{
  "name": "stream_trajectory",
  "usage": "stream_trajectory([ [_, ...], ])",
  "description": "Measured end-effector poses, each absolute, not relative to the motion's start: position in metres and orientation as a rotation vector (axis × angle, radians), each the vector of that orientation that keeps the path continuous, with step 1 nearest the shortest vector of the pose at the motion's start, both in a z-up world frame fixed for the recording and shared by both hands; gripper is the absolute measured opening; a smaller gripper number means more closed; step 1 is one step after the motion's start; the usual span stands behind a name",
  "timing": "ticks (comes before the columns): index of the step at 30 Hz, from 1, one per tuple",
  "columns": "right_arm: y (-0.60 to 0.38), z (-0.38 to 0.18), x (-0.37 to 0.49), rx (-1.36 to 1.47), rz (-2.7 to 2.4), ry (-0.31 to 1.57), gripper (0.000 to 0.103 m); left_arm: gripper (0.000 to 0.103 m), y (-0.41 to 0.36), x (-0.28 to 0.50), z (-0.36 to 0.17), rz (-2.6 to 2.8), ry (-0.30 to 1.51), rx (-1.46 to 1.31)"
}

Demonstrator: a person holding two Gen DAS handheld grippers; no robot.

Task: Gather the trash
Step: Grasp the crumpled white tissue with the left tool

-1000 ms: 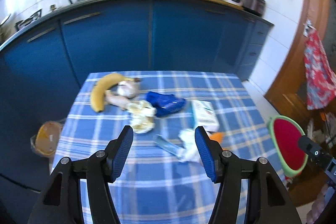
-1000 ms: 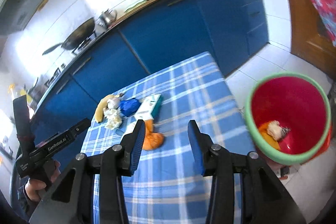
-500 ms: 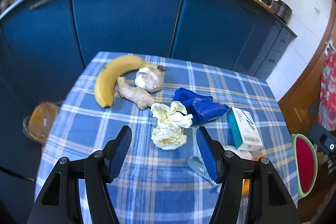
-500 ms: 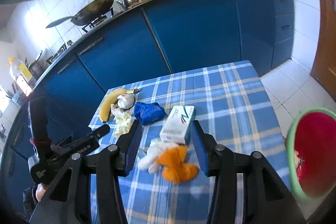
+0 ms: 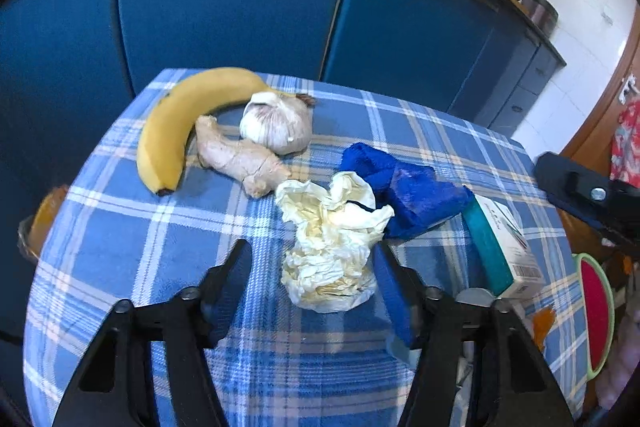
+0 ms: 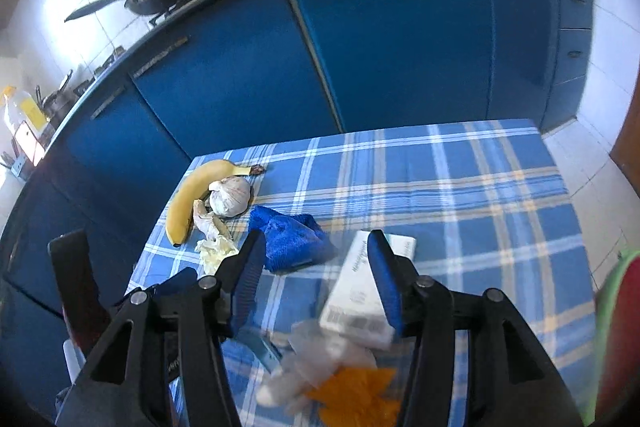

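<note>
Left claw (image 5: 312, 263) has come down over the crumpled cream paper wad (image 5: 332, 247), which sits between the two blue pads. The jaws have just been narrowing, but the left pad still stands off the paper and the right one (image 5: 390, 291) is only at its edge, so: open, not gripping yet.

Right claw (image 6: 316, 275) has its jaws just widening, open, hanging over the near trash cluster: white-and-teal carton (image 6: 362, 297) between the pads but not pressed, blurred white tissue (image 6: 320, 359) and orange scrap (image 6: 352, 401) just below it.

Doing it well, judged: centre the left claw on the thick lower lump of the wad, drop low enough to catch the bulk, close slowly since paper compresses. Keep the right pad clear of the blue crumpled wrapper (image 5: 404, 195), which touches the wad on that side; otherwise both come up together.

Further back on the checked table (image 5: 120, 235): ginger root (image 5: 240, 157), garlic bulb (image 5: 276, 121) and banana (image 5: 180, 115), bunched together. They look like food, not trash; likely leave them.

Red bin with green rim (image 5: 596, 315) is off the table's right edge, the likely drop point.
</note>
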State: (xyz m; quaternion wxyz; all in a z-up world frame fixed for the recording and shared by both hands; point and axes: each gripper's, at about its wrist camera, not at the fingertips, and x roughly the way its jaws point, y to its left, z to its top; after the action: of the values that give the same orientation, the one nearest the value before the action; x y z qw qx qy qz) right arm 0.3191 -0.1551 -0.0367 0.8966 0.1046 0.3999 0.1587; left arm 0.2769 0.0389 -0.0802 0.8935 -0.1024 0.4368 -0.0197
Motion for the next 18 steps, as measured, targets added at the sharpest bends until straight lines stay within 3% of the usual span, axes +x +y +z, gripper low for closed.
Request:
stream_trajectory([
  [1, -0.152, -0.041, 0.324, 0.214, 0.332, 0.841, 0.054, 0.043, 0.042, 0.278, -0.082, -0.047, 0.91, -0.23],
  [5, -0.141, -0.052, 0.337, 0.203, 0.344, 0.874, 0.054, 0.028, 0.054, 0.277, -0.08, -0.078, 0.899, -0.301],
  [18, -0.103, -0.075, 0.357, 0.078, 0.341, 0.961, 0.058, 0.027, 0.078, 0.277, -0.081, -0.04, 0.894, -0.392],
])
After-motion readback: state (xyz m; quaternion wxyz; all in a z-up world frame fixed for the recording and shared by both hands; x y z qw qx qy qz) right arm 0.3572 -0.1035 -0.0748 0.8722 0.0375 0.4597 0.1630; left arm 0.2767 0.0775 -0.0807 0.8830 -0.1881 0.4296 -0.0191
